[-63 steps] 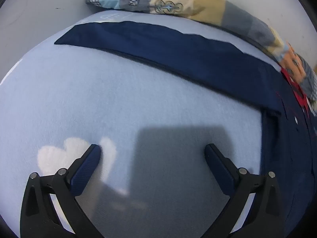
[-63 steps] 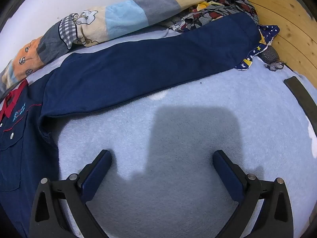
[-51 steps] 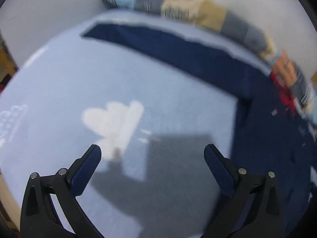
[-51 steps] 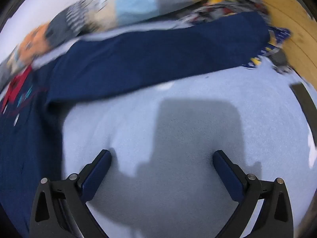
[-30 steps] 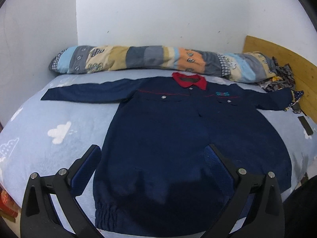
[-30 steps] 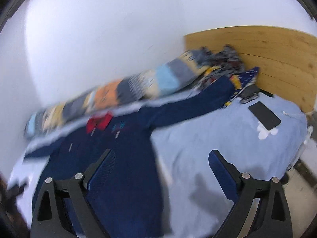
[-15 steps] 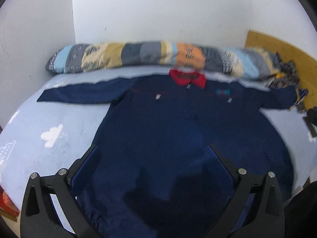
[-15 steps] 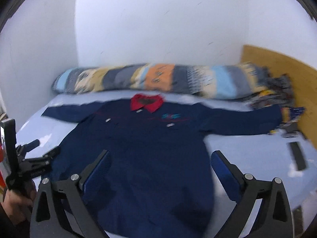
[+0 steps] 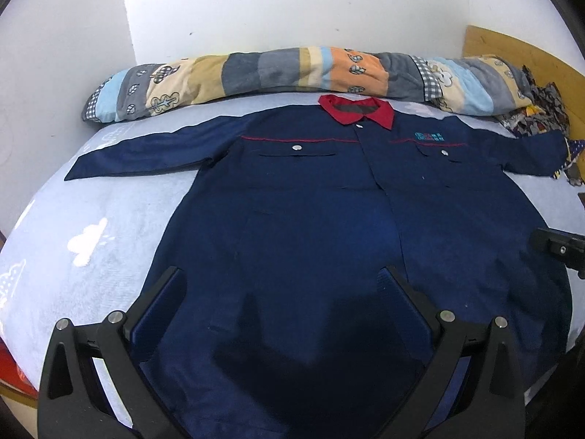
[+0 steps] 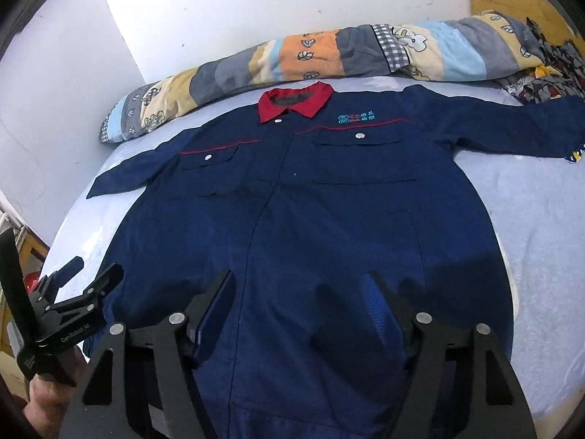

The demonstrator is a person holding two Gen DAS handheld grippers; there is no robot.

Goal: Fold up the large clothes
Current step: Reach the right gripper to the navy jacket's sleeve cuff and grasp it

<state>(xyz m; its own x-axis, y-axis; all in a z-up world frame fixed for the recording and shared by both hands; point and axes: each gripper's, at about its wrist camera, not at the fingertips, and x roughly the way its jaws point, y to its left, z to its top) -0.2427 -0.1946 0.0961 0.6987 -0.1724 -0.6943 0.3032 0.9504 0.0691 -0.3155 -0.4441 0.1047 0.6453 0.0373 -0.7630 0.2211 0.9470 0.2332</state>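
Right gripper (image 10: 298, 291) hangs over the lower front of the navy work jacket (image 10: 329, 219); its jaws have just been closing in, yet they stand apart with only flat cloth below them, nothing pinched. Left gripper (image 9: 285, 285) is spread wide over the jacket's lower left part, also empty. From the right wrist view I see the left gripper (image 10: 97, 269) off the jacket's left edge, jaws apart, held in a hand (image 10: 47, 402).

Jacket lies face up and flat on the light blue bed (image 9: 91, 212), both sleeves stretched out sideways, red collar (image 9: 356, 109) at the far end just beside a rolled patchwork quilt (image 9: 256, 73) along the white wall (image 9: 292, 7). Wooden headboard (image 9: 523, 51) at far right with crumpled patterned cloth (image 9: 541, 109) beside the right sleeve's cuff.
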